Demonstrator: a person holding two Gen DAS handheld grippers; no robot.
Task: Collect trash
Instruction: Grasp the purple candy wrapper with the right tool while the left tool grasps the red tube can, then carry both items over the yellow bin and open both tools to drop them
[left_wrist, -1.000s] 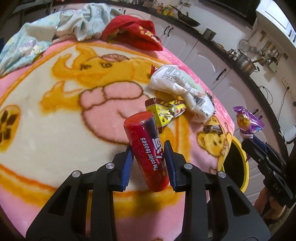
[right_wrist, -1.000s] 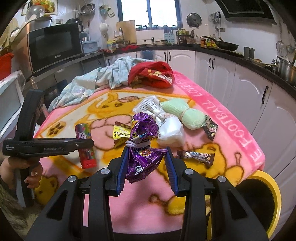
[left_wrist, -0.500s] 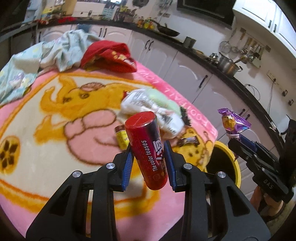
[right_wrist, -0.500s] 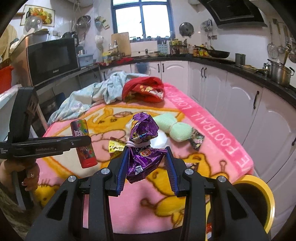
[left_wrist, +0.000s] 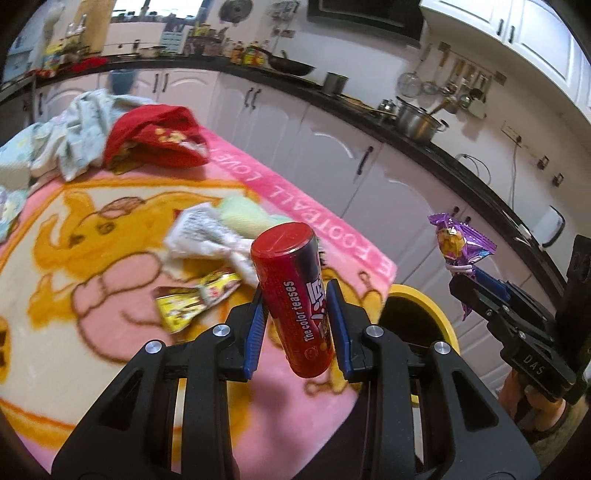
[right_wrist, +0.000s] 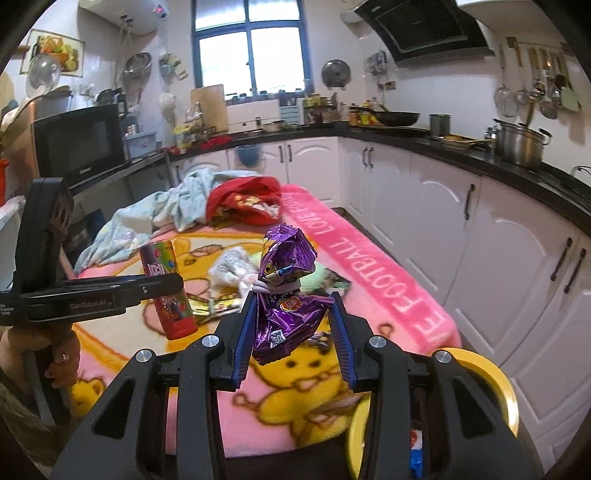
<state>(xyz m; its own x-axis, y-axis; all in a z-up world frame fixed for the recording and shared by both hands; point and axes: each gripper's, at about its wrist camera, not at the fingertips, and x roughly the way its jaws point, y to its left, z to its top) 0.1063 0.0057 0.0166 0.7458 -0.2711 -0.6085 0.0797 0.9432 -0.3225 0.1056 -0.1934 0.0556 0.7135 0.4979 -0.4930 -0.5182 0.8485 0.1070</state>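
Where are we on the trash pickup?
Done: hard to tell; something lies inside the yellow bin. In hand: left gripper holds the red candy tube, right gripper holds the purple wrapper, neither dropped yet. Left: yellow wrapper and white bag on the blanket.

Left hand-held gripper (left_wrist: 295, 325) clamps red candy tube (left_wrist: 295, 302) above blanket (left_wrist: 92, 258).

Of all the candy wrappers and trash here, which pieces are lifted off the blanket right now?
Two: the red cylindrical candy tube in the left gripper and the crinkly purple foil wrapper in the right gripper.
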